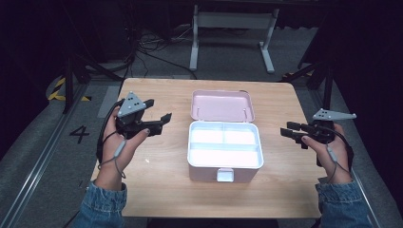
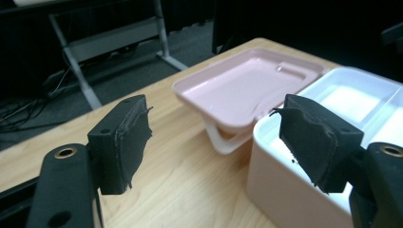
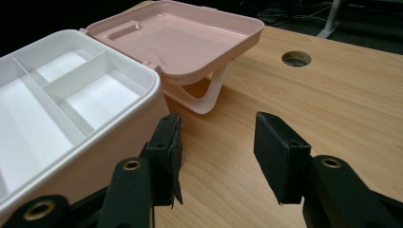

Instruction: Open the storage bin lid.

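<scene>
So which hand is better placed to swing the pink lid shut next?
Probably the left. The left tool is open, level with the hinge and nearer the lid; the right tool, also open and empty, sits farther off beside the box.

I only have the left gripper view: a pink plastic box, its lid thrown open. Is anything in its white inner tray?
Observer: No. The right gripper view shows the white inner tray split into three compartments, all empty.
Operator: Where's the other gripper?
Observer: In the high view the right gripper is off the box's right side, jaws open, holding nothing.
Operator: Anything else on the table?
Observer: A round hole in the wooden tabletop, beyond the pink lid.
</scene>
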Motion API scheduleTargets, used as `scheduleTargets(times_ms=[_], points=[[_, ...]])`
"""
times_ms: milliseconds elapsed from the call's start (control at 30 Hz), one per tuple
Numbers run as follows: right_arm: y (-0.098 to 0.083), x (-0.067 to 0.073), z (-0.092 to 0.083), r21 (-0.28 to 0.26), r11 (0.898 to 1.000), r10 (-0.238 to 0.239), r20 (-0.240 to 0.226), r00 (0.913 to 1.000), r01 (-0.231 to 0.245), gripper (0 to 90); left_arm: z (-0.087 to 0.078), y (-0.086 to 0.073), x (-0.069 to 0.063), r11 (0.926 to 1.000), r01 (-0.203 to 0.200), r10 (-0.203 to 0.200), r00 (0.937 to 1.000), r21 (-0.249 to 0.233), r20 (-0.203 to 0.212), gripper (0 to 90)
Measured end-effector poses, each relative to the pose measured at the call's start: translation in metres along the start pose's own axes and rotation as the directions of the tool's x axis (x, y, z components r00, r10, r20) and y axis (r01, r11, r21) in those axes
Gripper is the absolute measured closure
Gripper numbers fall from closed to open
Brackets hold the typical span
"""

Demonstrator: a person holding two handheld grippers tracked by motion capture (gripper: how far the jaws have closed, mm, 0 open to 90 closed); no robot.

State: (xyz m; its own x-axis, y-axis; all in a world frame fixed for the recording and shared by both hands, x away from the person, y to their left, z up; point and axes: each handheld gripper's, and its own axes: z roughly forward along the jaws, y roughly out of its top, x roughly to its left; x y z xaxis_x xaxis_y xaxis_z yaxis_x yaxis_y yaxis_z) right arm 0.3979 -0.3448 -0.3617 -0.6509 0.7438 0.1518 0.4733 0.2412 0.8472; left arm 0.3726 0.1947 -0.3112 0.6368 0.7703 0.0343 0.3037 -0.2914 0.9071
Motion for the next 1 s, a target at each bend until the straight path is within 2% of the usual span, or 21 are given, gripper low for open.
scheduleTargets(times_ms=[67,133,233,333,400,467,533,733,800,833,867,900,933,1000], points=[[-0.002,-0.002,-0.002,0.008,1.000,0.000,0.006,1.0000,0.000,52.8,-0.001,-0.010,0.003,0.9995,0.014,-0.014,0.9999,0.028,-0.006,26.1],[-0.004,-0.003,-0.002,0.013,1.000,-0.001,0.014,0.9999,0.001,52.7,-0.002,-0.019,0.005,0.9990,0.023,-0.022,0.9993,0.038,-0.030,26.2],[-0.006,-0.004,-0.002,0.035,0.999,-0.019,0.023,0.9996,0.018,52.7,-0.003,-0.027,0.007,0.9980,0.008,-0.003,0.9970,0.062,-0.078,27.0],[-0.008,-0.003,-0.003,0.054,0.998,-0.038,0.041,0.9984,0.036,52.7,-0.003,-0.034,0.008,0.9964,0.019,-0.012,0.9962,0.083,-0.087,27.0],[-0.008,-0.004,-0.005,0.059,0.997,-0.047,0.054,0.9974,0.043,52.2,-0.001,-0.040,0.010,0.9912,0.018,-0.005,0.9955,0.131,-0.095,26.6],[-0.010,-0.005,-0.005,0.065,0.997,-0.050,0.064,0.9967,0.046,51.8,0.001,-0.047,0.014,0.9851,0.026,-0.006,0.9934,0.170,-0.115,26.5],[-0.011,-0.005,-0.005,0.077,0.996,-0.052,0.066,0.9964,0.047,51.4,0.004,-0.054,0.018,0.9781,0.044,-0.021,0.9931,0.204,-0.115,26.5],[-0.018,-0.011,0.000,0.103,0.994,-0.040,0.070,0.9968,0.033,50.3,0.010,-0.072,0.031,0.9589,0.098,-0.061,0.9875,0.266,-0.145,26.4],[-0.020,-0.012,0.001,0.107,0.994,-0.038,0.072,0.9967,0.030,50.0,0.014,-0.078,0.034,0.9434,0.118,-0.078,0.9873,0.310,-0.138,25.8],[-0.020,-0.013,0.002,0.110,0.994,-0.035,0.073,0.9967,0.027,50.0,0.017,-0.081,0.035,0.9326,0.125,-0.084,0.9875,0.339,-0.134,25.9],[-0.020,-0.013,0.002,0.110,0.994,-0.035,0.073,0.9967,0.027,50.0,0.017,-0.081,0.035,0.9326,0.125,-0.084,0.9875,0.339,-0.134,26.2],[-0.023,-0.014,0.003,0.118,0.993,-0.029,0.073,0.9969,0.020,49.8,0.020,-0.083,0.035,0.9275,0.117,-0.072,0.9878,0.355,-0.138,26.2],[-0.023,-0.014,0.003,0.118,0.993,-0.028,0.073,0.9969,0.019,49.8,0.023,-0.085,0.034,0.9226,0.125,-0.082,0.9879,0.365,-0.132,26.2],[-0.023,-0.015,0.003,0.119,0.993,-0.027,0.074,0.9969,0.019,49.8,0.024,-0.086,0.033,0.9220,0.126,-0.084,0.9881,0.366,-0.129,26.2]])
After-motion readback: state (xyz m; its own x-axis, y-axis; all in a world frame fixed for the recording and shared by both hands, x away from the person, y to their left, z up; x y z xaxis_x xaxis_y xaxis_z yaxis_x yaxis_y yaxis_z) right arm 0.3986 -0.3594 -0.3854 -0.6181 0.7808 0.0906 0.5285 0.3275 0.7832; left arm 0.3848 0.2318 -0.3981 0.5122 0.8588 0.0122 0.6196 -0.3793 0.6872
